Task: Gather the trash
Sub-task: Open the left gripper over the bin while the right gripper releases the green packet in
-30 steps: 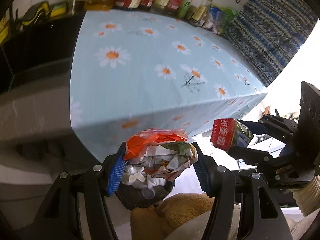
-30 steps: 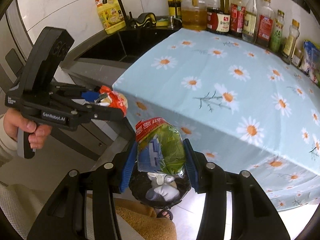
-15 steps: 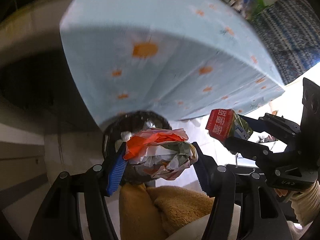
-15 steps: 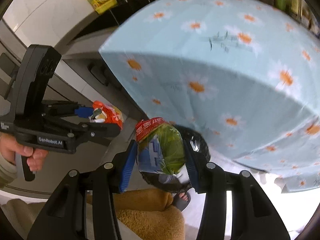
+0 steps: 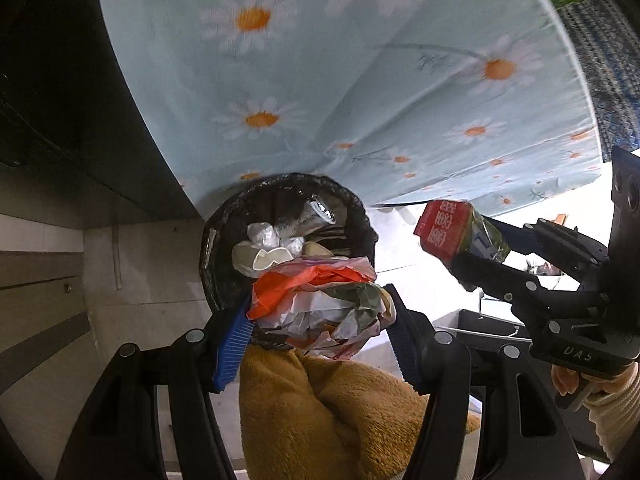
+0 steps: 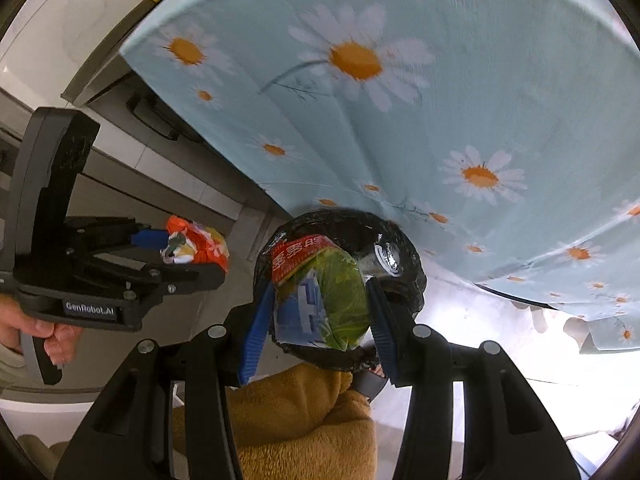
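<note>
My left gripper (image 5: 316, 320) is shut on a crumpled orange and white wrapper (image 5: 320, 304), held just above the near rim of a black-lined trash bin (image 5: 212, 256) with several scraps inside. My right gripper (image 6: 320, 312) is shut on a green snack bag with a red top (image 6: 324, 292), held over the same bin (image 6: 404, 280). The right gripper with the bag (image 5: 460, 232) also shows at the right of the left wrist view. The left gripper with the wrapper (image 6: 196, 244) shows at the left of the right wrist view.
The daisy tablecloth (image 5: 360, 80) hangs down over the table edge right behind the bin. Grey cabinet fronts (image 6: 120, 152) stand to the left. The person's tan plush trousers (image 5: 340, 412) are below both grippers. Pale floor (image 6: 480, 320) lies to the right.
Both grippers have dropped from table height and tilted down toward the floor. The trash bin has come into full view under them. Both still hold their trash.
</note>
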